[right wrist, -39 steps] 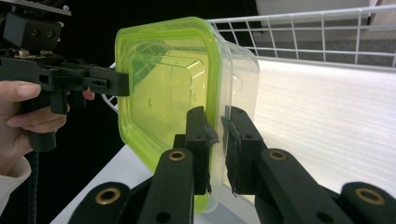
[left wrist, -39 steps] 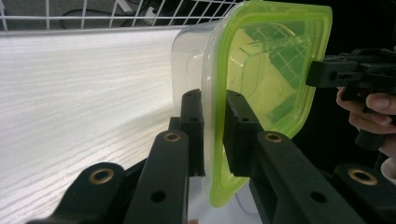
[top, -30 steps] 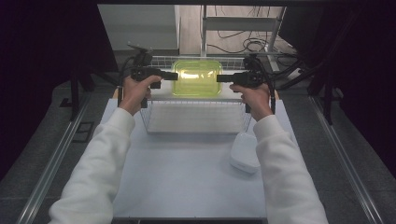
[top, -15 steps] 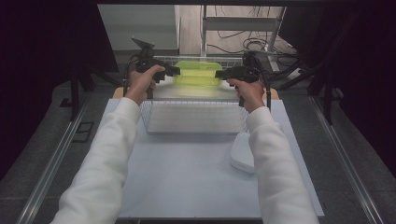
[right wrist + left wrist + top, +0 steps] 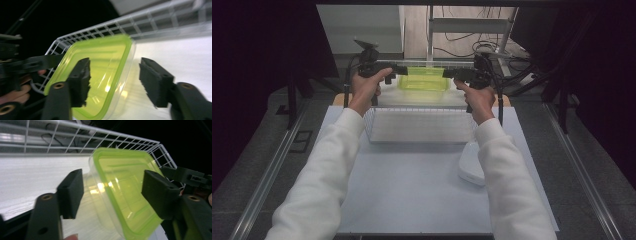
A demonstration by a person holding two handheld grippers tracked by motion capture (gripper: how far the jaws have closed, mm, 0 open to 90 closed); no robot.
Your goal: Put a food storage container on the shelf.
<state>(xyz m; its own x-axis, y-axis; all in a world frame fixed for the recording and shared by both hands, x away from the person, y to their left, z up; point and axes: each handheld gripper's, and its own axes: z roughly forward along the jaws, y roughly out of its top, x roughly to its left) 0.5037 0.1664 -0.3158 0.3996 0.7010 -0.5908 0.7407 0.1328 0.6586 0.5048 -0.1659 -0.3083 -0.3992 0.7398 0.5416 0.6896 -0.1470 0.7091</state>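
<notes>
White desk (image 5: 412, 190) under dark surrounds, wire basket (image 5: 419, 125) at centre. Green-lidded clear container (image 5: 424, 80) sits past the basket's far rim, at 12 o'clock. Left gripper (image 5: 403, 70) at its 9 o'clock, right gripper (image 5: 447, 73) at 3; both grippers' jaws have just been opening, now wide, container end between them but pads off it. White lid (image 5: 469, 165) lies at 4 o'clock on desk.

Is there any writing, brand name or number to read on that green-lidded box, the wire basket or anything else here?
None can be read. The green-lidded box, the wire basket, the white table and both black tools bear no legible word, label or number in any view.
</notes>
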